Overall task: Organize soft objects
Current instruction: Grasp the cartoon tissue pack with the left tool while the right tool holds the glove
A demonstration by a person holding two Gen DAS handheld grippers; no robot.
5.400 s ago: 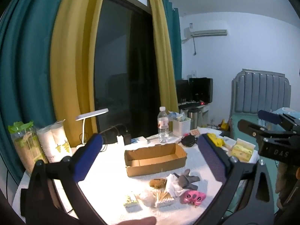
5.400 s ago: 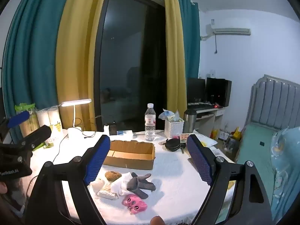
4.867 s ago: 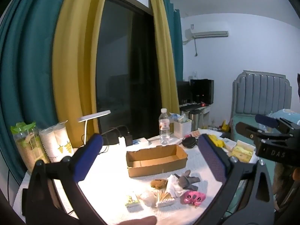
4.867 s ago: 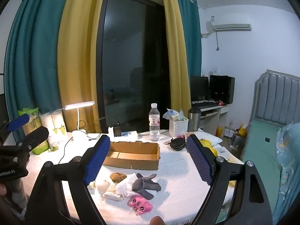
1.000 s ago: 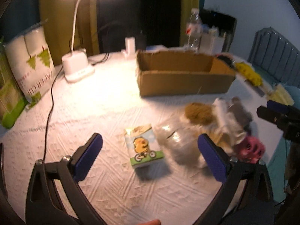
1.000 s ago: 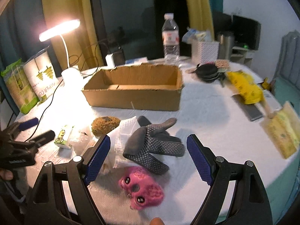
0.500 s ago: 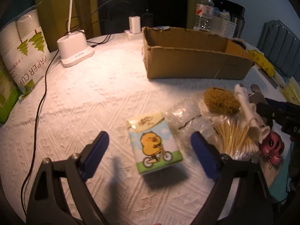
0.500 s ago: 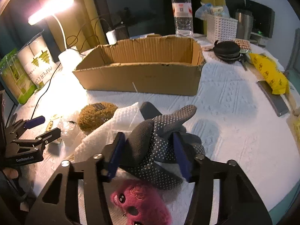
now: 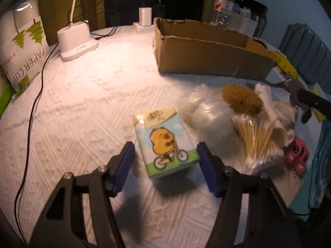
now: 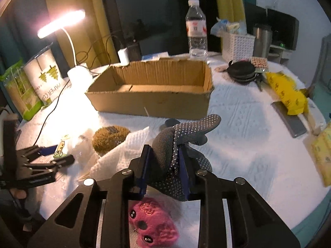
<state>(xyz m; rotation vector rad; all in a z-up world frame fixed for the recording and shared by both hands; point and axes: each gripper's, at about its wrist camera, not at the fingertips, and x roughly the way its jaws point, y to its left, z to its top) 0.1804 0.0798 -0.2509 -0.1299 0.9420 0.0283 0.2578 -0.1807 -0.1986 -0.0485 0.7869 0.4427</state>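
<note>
Through my left wrist camera, my left gripper (image 9: 164, 154) is spread wide, its blue-padded fingers (image 9: 124, 165) standing either side of the small tissue pack printed with a yellow duck on a bicycle (image 9: 164, 142); I cannot tell whether the pads touch it. The pack lies on the white textured tablecloth (image 9: 82, 107) near the table's front edge. Just beside it to the right is a crumpled clear plastic bag (image 9: 203, 111), then a clear packet of cotton swabs (image 9: 258, 142), and behind these a brown fuzzy sponge-like lump (image 9: 241, 101). A pink plush toy (image 9: 296, 155) sits by the right edge. The open brown cardboard box (image 9: 211, 55) stands toward the back of the table, with the white lamp base (image 9: 76, 39) and a pack of paper cups (image 9: 22, 47) at the back left. Through my right wrist camera, my right gripper (image 10: 164, 165) is pinching the grey knit glove with white grip dots (image 10: 182, 138), its cuff squeezed between the blue pads while a fingertip of the glove points toward the right edge. The glove is over a white waffle-weave cloth (image 10: 124, 153) at the front of the table, and the pink plush toy (image 10: 153, 221) lies below my fingers, nearest the front edge. The brown fuzzy lump (image 10: 109, 137) rests just left of the cloth. The cardboard box (image 10: 153, 91) sits behind, well apart from the glove, with a clear water bottle (image 10: 196, 29) at the back edge behind it. My left gripper (image 10: 54, 154) shows at the left edge around the tissue pack (image 10: 61, 145).
</note>
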